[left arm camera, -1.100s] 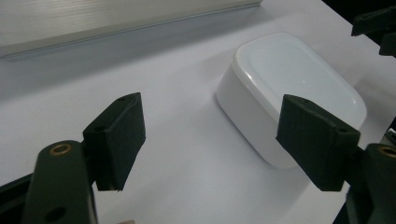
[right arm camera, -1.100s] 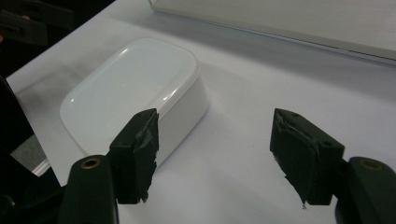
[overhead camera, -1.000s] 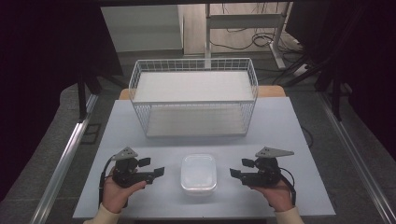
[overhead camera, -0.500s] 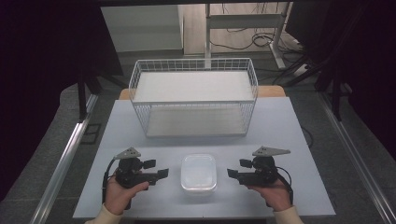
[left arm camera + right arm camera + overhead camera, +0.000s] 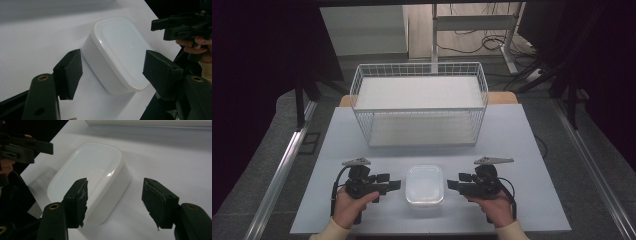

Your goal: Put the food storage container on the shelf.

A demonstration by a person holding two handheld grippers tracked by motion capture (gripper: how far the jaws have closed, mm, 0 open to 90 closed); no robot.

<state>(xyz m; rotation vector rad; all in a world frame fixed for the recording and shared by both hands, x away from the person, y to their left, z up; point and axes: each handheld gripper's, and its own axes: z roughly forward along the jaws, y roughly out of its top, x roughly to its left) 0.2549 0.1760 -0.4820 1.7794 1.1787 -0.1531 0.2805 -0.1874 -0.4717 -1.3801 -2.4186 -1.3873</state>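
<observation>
A white lidded plastic container (image 5: 424, 186) sits near the table's front edge, lid on, between both hands. My left gripper (image 5: 393, 184) is open just left of it, jaws pointing at its side; in the left gripper view the container (image 5: 117, 53) lies beyond the spread jaws of that gripper (image 5: 113, 68). My right gripper (image 5: 454, 184) is open just right of the container, and in the right gripper view the container (image 5: 91, 176) lies ahead and to the left of the parted jaws of that gripper (image 5: 115, 198). Neither gripper touches it.
A white wire basket (image 5: 419, 76) with a white liner stands at the back middle of the light grey table (image 5: 517, 132). Dark floor, metal rails and cables surround the table. Bare tabletop lies between basket and container.
Both grippers have edged inward toward the container's sides. The container has not moved.
</observation>
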